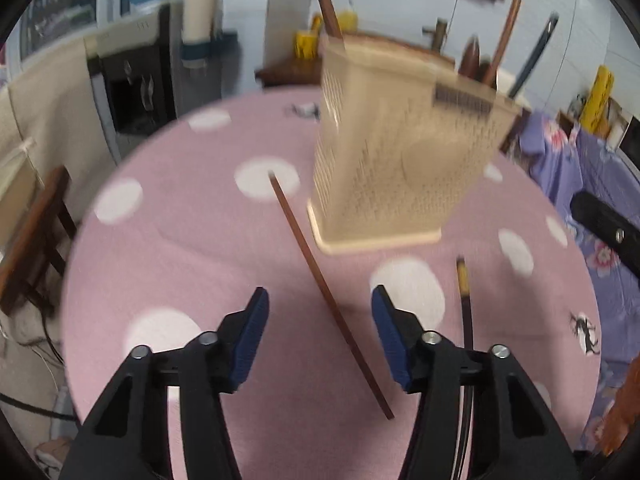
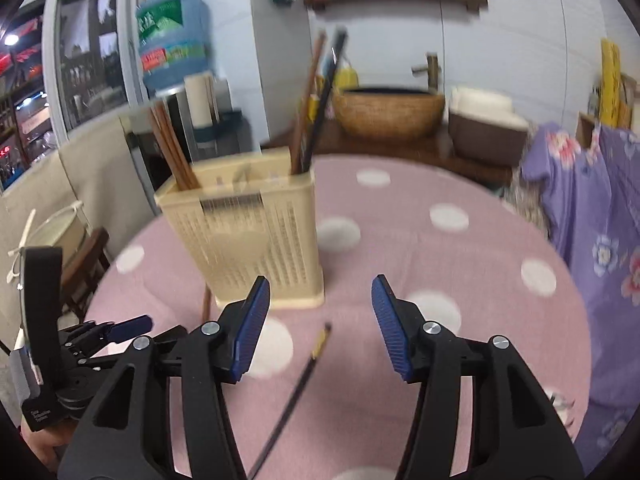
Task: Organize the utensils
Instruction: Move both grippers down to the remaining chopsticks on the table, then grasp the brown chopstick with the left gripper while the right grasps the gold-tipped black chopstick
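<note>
A beige perforated utensil holder (image 1: 400,160) (image 2: 248,240) stands on the pink dotted tablecloth, with brown chopsticks (image 2: 172,152) and a dark one (image 2: 326,92) upright in it. A loose brown chopstick (image 1: 320,280) lies on the cloth, running between the fingers of my left gripper (image 1: 320,296). That gripper is open and its pads are clear of the stick. A black chopstick with a gold band (image 1: 463,280) (image 2: 304,376) lies to the right, between the fingers of my right gripper (image 2: 320,280). This gripper is open too and touches nothing.
The round table (image 2: 440,260) ends close on all sides. A wooden chair (image 1: 36,240) stands at its left, and purple flowered cloth (image 2: 592,220) hangs at its right. Behind are a counter with a basin (image 2: 388,114), a water cooler (image 2: 172,40) and a shelf.
</note>
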### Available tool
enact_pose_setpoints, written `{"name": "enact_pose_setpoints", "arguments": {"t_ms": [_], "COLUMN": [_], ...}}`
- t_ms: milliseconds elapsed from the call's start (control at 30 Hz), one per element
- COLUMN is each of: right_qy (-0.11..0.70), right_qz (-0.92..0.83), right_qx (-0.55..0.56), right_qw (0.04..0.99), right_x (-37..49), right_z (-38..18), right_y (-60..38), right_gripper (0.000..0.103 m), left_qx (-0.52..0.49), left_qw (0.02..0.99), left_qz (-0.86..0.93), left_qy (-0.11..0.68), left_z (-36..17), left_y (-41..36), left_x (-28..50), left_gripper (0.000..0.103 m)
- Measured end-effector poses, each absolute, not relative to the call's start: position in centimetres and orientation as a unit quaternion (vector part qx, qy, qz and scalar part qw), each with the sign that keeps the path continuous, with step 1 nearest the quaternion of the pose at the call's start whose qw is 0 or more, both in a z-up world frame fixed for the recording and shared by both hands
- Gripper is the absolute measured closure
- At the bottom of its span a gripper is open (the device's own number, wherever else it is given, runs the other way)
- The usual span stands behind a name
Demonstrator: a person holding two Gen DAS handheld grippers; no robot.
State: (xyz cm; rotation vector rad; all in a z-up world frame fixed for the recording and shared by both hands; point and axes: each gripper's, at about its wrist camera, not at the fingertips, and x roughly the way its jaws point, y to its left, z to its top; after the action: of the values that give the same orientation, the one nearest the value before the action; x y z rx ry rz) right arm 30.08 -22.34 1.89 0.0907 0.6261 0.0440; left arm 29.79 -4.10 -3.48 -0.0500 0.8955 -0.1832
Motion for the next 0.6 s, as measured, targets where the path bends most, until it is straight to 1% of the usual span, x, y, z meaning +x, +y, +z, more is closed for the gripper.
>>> {"name": "enact_pose_setpoints", "arguments": {"t_ms": [100, 200, 233, 267, 333, 433, 533, 567, 600], "right_qy": [0.341, 0.363, 0.370, 0.375, 0.386, 0.400, 0.420, 0.426, 0.430], "right_qz": [0.006, 0.002, 0.005, 0.006, 0.015, 0.032, 0.038, 0.039, 0.038], "right_qx": [0.056, 0.056, 0.057, 0.059, 0.064, 0.064, 0.043, 0.032, 0.023], "right_qw": [0.938, 0.930, 0.927, 0.925, 0.920, 0.914, 0.906, 0.903, 0.902], "right_x": [29.1, 28.4, 28.1, 28.0, 27.7, 27.5, 27.3, 27.2, 27.1], "right_z": [-0.7, -2.3, -2.8, -3.3, -4.1, -5.2, -6.5, -7.0, -7.2], "right_y": [-23.0, -23.0, -22.9, -22.8, -22.2, -21.0, -19.3, -18.6, -18.1], "right_gripper": [0.049, 0.049, 0.049, 0.049, 0.049, 0.049, 0.050, 0.055, 0.063], "left_qx": [-0.003, 0.003, 0.016, 0.026, 0.025, 0.011, -0.003, -0.006, -0.007], "left_qw": [0.892, 0.886, 0.891, 0.894, 0.895, 0.895, 0.896, 0.896, 0.897], "left_qz": [-0.081, -0.074, -0.067, -0.059, -0.053, -0.053, -0.053, -0.053, -0.052], "left_qy": [0.446, 0.457, 0.448, 0.444, 0.443, 0.443, 0.441, 0.441, 0.439], "left_z": [-5.2, -6.5, -6.5, -6.6, -6.6, -6.4, -6.6, -6.6, -6.7], "left_y": [-5.3, -5.8, -6.1, -6.3, -6.1, -5.0, -3.7, -3.4, -3.2], "left_x": [30.0, 30.1, 29.9, 29.8, 29.5, 28.7, 27.3, 26.6, 26.0], "left_gripper": [0.057, 0.067, 0.077, 0.080, 0.092, 0.096, 0.096, 0.096, 0.096]}}
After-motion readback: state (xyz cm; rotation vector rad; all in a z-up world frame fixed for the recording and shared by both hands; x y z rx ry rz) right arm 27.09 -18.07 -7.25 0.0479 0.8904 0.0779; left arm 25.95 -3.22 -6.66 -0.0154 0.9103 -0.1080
